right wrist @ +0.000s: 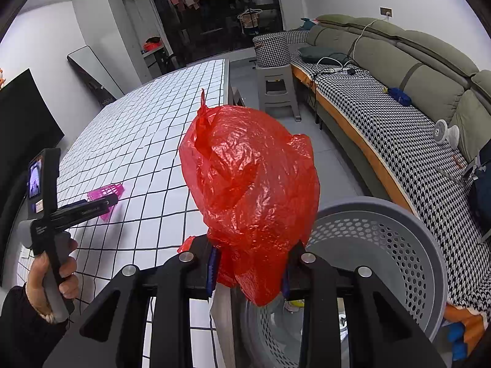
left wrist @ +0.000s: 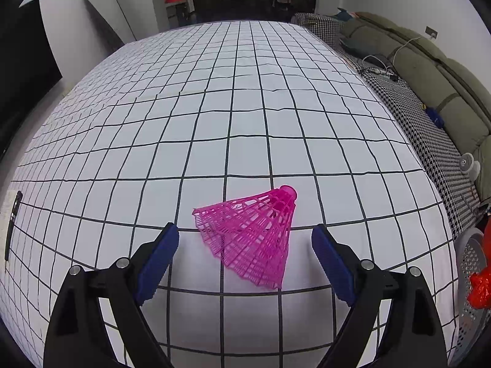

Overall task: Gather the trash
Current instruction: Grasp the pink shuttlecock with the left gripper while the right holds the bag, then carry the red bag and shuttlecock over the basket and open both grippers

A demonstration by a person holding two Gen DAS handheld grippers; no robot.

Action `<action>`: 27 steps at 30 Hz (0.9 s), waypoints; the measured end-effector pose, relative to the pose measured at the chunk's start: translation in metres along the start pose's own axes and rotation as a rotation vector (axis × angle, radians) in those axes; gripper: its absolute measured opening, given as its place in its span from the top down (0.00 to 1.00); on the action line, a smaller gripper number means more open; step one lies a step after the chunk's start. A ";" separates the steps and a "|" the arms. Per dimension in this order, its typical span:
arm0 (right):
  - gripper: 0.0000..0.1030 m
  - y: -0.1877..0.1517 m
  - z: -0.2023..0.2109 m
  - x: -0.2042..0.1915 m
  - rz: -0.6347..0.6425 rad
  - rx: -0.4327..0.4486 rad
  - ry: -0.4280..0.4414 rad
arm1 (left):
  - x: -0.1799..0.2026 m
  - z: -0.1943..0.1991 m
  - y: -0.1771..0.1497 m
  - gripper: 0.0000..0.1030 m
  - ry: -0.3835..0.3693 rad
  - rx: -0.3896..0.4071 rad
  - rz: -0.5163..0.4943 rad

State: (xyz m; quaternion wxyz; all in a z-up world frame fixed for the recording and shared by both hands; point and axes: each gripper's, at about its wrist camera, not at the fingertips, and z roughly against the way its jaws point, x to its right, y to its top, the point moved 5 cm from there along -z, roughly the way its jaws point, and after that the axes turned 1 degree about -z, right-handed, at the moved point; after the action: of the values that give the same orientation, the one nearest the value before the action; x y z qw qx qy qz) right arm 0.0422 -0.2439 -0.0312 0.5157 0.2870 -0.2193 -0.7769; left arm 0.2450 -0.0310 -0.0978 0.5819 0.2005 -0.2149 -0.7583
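A pink plastic shuttlecock (left wrist: 254, 236) lies on its side on the grid-patterned tablecloth (left wrist: 214, 107), its cork pointing away. My left gripper (left wrist: 245, 239) is open, its blue pads either side of the shuttlecock's skirt, not touching it. My right gripper (right wrist: 248, 263) is shut on a crumpled red plastic bag (right wrist: 248, 184) and holds it up beside the table edge, over the near rim of a grey perforated basket (right wrist: 383, 245). The shuttlecock (right wrist: 107, 193) and left gripper (right wrist: 92, 207) also show in the right wrist view. The red bag (left wrist: 480, 285) and basket (left wrist: 472, 260) show at the left wrist view's right edge.
A sofa with a houndstooth cover (right wrist: 383, 107) runs along the right, with cables and small items on it. A grey stool (right wrist: 277, 89) stands past the table's far corner. A dark pen-like object (left wrist: 12, 220) lies at the table's left edge. Something yellow lies inside the basket (right wrist: 294, 303).
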 end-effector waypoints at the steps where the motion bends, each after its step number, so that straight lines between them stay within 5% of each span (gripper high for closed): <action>1: 0.72 0.000 -0.001 0.000 -0.001 -0.002 0.001 | 0.001 -0.004 0.001 0.16 -0.001 -0.008 -0.001; 15: 0.72 0.004 -0.005 0.000 -0.011 -0.016 0.007 | -0.008 0.005 -0.007 0.50 -0.075 0.019 0.046; 27: 0.72 -0.002 0.009 0.000 0.001 -0.008 0.011 | 0.004 0.046 -0.026 0.53 -0.100 0.068 0.021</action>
State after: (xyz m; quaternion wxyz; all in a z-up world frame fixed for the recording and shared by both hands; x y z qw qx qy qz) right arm 0.0352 -0.2432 -0.0259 0.5184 0.2892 -0.2133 -0.7760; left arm 0.1978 -0.0246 -0.0738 0.5711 0.1800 -0.2715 -0.7535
